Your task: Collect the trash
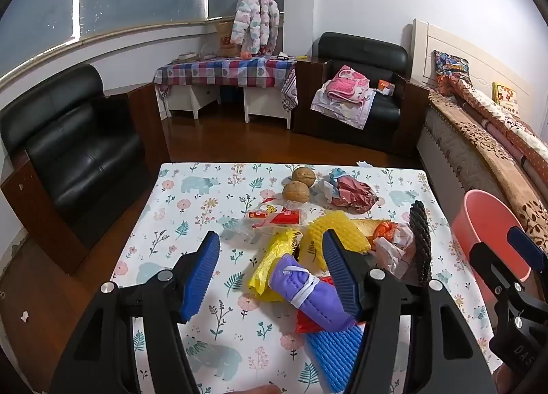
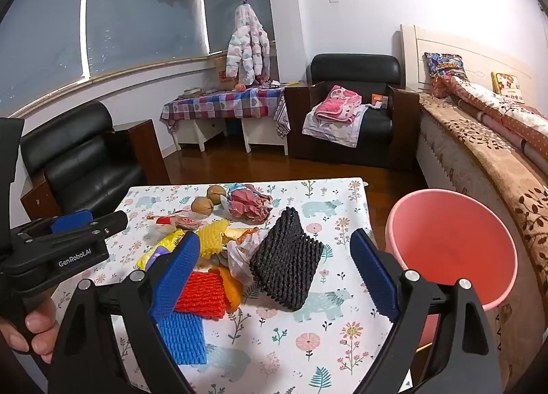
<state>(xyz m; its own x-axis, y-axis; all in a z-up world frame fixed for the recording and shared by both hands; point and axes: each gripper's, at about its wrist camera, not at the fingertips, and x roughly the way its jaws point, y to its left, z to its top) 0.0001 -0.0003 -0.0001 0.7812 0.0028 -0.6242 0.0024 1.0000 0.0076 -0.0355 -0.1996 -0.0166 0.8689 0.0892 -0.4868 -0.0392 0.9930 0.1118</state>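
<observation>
A pile of trash lies on the floral table point(image 1: 191, 209): a purple face mask point(image 1: 310, 294), a yellow wrapper point(image 1: 270, 263), yellow foam net point(image 1: 334, 234), red foam net point(image 2: 202, 294), blue foam net point(image 2: 183, 337), black foam net point(image 2: 286, 267), crumpled red paper point(image 1: 352, 193), a red snack wrapper point(image 1: 277, 217) and two walnuts point(image 1: 296, 192). My left gripper point(image 1: 270, 277) is open, its fingers on either side of the mask and yellow wrapper. My right gripper point(image 2: 274, 277) is open around the black net. A pink bin point(image 2: 452, 250) stands right of the table.
A black armchair point(image 1: 68, 150) stands left of the table, another point(image 1: 363, 92) at the back with pink clothes on it. A bed point(image 1: 486, 140) runs along the right wall behind the bin. A checkered side table point(image 1: 226, 73) is at the back.
</observation>
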